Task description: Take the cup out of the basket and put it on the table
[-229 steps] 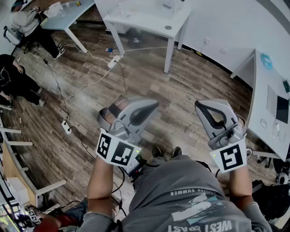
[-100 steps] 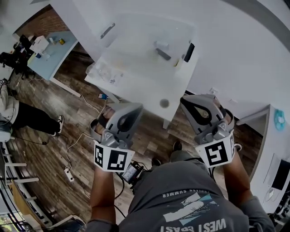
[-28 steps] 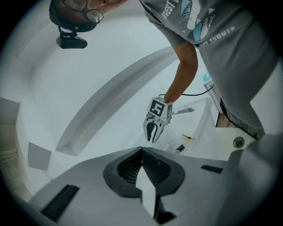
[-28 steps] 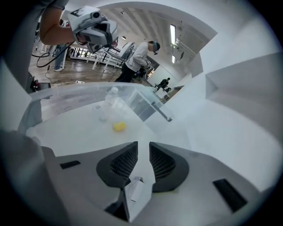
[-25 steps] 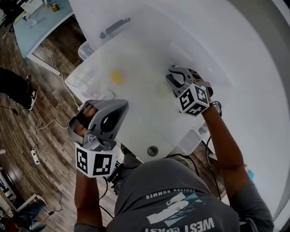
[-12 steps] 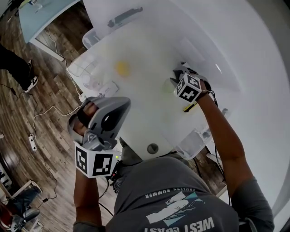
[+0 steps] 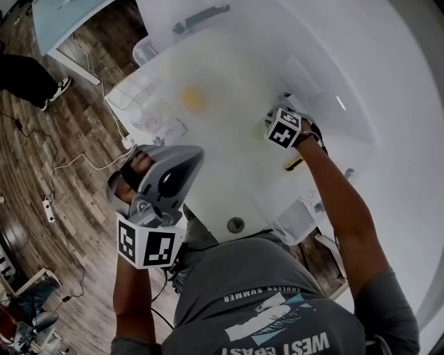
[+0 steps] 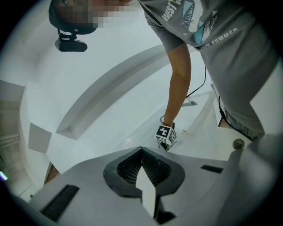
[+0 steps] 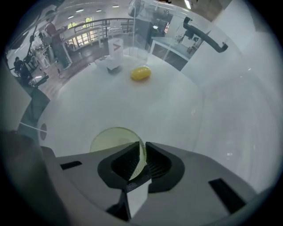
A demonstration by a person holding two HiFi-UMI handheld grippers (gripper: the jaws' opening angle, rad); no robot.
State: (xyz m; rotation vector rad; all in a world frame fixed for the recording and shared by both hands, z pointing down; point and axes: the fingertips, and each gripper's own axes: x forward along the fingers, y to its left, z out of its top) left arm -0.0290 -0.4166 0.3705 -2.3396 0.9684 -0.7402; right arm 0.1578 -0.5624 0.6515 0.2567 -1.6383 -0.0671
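My right gripper (image 9: 141,145) pointed down, its jaws just closing to pinch the rim of the pale green cup (image 9: 108,140). The cup sat unlifted in what seemed the clear basket (image 9: 230,101). My left gripper (image 8: 141,150) held its jaws pressed together, empty.

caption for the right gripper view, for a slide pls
Right tool, jaws just closing, pinches the wall of a pale green cup; yellow object beyond.

floor (image 7: 59,132): wood planks | cables (image 7: 48,177) across it | furniture: white table (image 7: 229,149), pale-blue desk (image 7: 66,15) | wall (image 7: 399,76): white
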